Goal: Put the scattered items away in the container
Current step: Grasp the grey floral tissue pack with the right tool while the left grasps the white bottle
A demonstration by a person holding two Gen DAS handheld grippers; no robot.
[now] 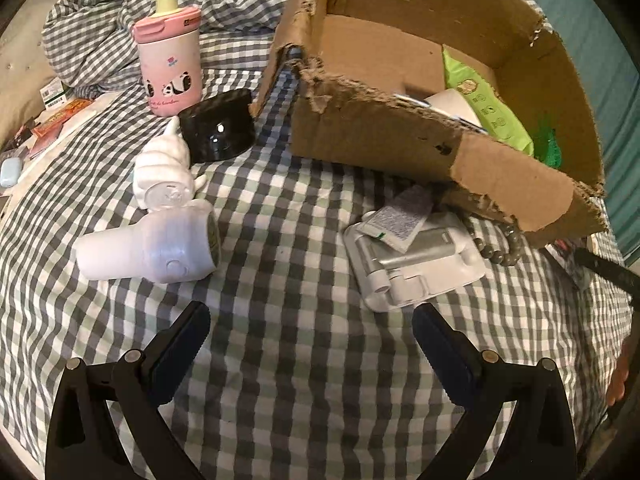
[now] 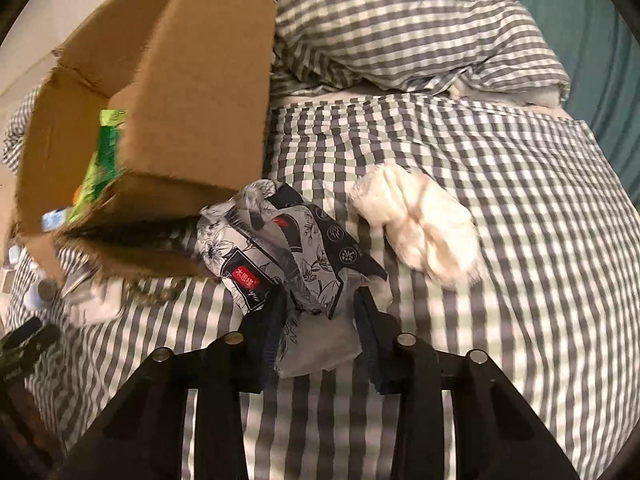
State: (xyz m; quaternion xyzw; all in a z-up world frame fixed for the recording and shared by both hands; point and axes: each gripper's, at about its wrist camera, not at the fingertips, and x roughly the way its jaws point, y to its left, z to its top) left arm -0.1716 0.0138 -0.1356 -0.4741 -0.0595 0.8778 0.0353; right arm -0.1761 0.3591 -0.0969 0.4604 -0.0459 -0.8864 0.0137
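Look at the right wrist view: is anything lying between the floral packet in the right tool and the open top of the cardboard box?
Only the box's own side. The floral packet sits between the right tool's fingers, beside the cardboard box. Its near wall rises between packet and opening, so the packet would probably have to be lifted over it. Nothing else visible blocks the way.

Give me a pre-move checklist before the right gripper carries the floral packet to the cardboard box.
1. Right gripper closed on floral packet: ok, the packet sits pinched between its pads.
2. Packet clear of the bed: cannot tell.
3. Cardboard box has free room: ok, space shows beside the green pack.
4. Box upright: not ok, it looks tilted.
5. Left gripper empty and open: ok.
6. White fluffy item apart from the packet: ok.
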